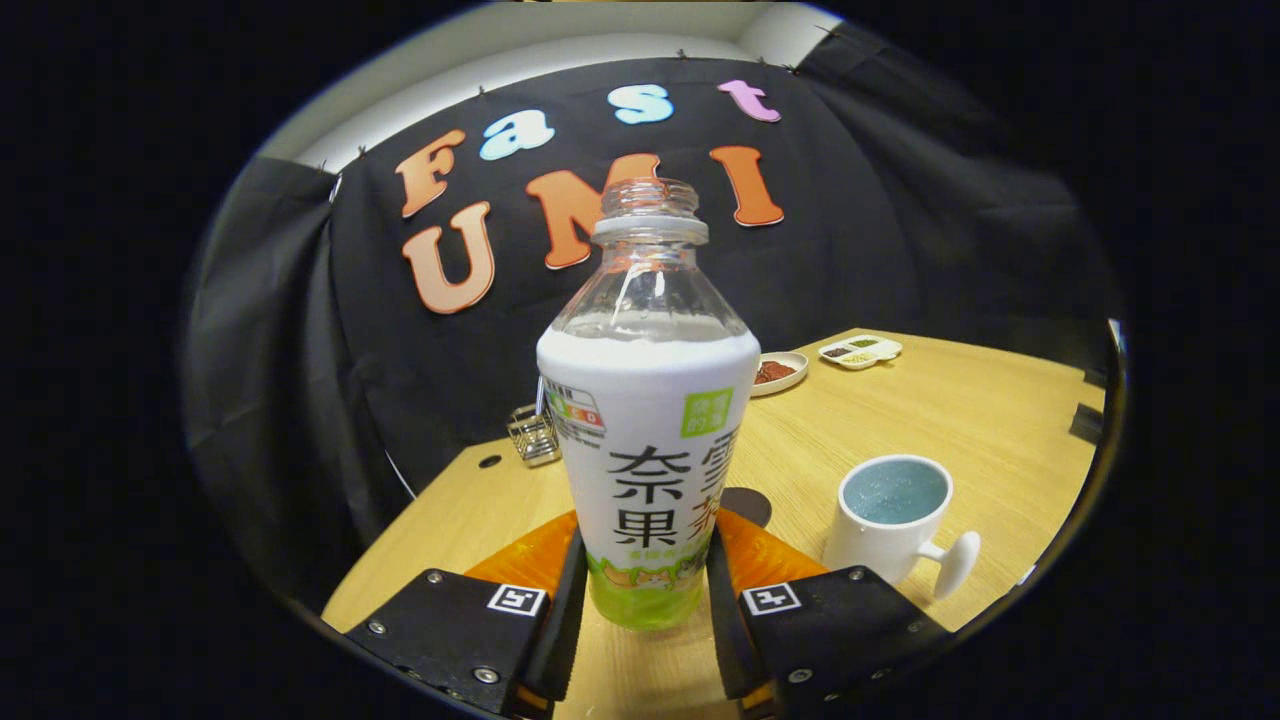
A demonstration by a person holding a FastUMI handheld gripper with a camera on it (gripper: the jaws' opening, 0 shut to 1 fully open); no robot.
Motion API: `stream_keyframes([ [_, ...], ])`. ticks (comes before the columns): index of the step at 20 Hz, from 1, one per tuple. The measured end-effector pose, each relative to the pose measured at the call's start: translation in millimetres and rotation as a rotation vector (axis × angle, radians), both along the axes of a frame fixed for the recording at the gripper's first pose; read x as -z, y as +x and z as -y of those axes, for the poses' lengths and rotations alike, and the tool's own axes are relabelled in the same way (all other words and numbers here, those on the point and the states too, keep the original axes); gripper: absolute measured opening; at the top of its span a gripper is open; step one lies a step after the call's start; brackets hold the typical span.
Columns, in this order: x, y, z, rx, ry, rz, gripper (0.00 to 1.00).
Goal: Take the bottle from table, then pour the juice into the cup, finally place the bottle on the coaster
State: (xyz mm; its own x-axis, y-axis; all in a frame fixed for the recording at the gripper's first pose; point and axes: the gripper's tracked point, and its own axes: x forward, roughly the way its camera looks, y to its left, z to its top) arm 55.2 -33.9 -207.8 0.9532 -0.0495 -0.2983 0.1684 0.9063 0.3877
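- Tool (640,600) clamped on bottle (648,440), low on its body, upright over the surface (900,420).
- Uncapped, thin plastic, likely light: squeeze gently, grip lower label band.
- Cup (893,515) just right.

The single view rides on the gripper (640,590) and looks forward along its two fingers (560,610), which rise from the bottom of the round fisheye picture. It sits low, near the level of the wooden table (1000,420), and faces across it toward the black cloth wall of the booth. The camera is very close to the bottle (648,420), which stands upright between the fingers, both pads against its sides, and towers through the centre. The wide lens bends the table's far edge and takes in the cup (893,515) just ahead to the right.
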Motion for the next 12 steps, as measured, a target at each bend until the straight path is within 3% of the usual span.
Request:
stream_keyframes([
  [12, -35.2, 15.3, -17.6, 0.08, 0.527, 0.039, 0.57],
])
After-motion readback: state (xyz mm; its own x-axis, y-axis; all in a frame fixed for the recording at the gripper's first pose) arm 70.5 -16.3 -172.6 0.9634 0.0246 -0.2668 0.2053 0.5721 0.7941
